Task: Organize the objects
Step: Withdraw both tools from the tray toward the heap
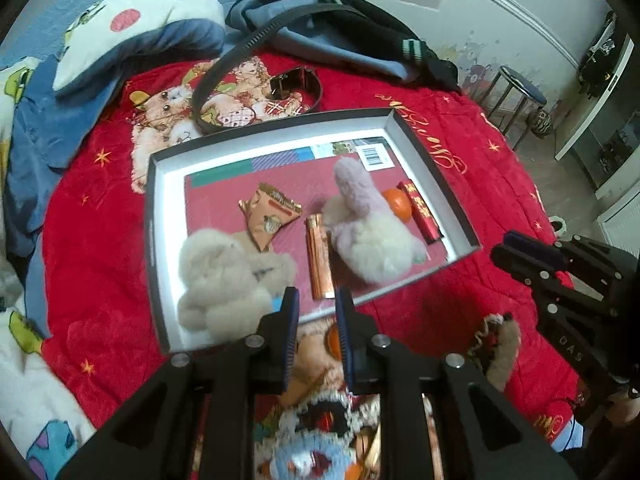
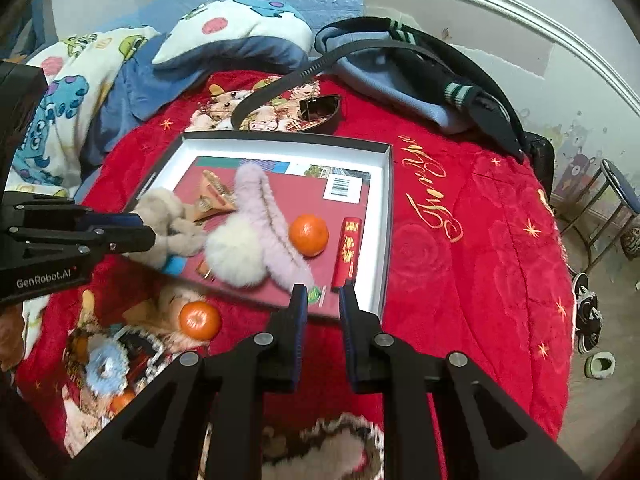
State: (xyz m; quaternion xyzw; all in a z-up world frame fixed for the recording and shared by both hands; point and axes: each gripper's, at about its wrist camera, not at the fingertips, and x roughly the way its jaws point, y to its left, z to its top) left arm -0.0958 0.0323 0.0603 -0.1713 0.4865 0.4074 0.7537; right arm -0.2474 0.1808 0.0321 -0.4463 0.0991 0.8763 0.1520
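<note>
A shallow white box lid [image 1: 156, 220] [image 2: 382, 216] lies on the red blanket. Inside are a beige plush bear [image 1: 224, 280] [image 2: 168, 220], a pink and cream plush [image 1: 368, 236] [image 2: 256, 232], a snack packet [image 1: 272, 216] [image 2: 214, 196], a copper bar [image 1: 318, 260], an orange [image 1: 398, 202] [image 2: 309, 235] and a red bar [image 1: 422, 212] [image 2: 348, 250]. A second orange [image 2: 200, 320] [image 1: 334, 340] lies on the blanket in front of the lid. My left gripper [image 1: 317, 300] [image 2: 136, 230] is open and empty by the bear. My right gripper [image 2: 323, 292] is open and empty at the lid's near edge.
A black belt [image 1: 224, 76] [image 2: 288, 80] and a dark jacket [image 1: 352, 28] [image 2: 420, 72] lie behind the lid. Cartoon bedding [image 1: 140, 28] [image 2: 80, 92] is piled at the left. A stool [image 1: 516, 92] [image 2: 612, 200] and shoes [image 2: 586, 316] are on the floor to the right.
</note>
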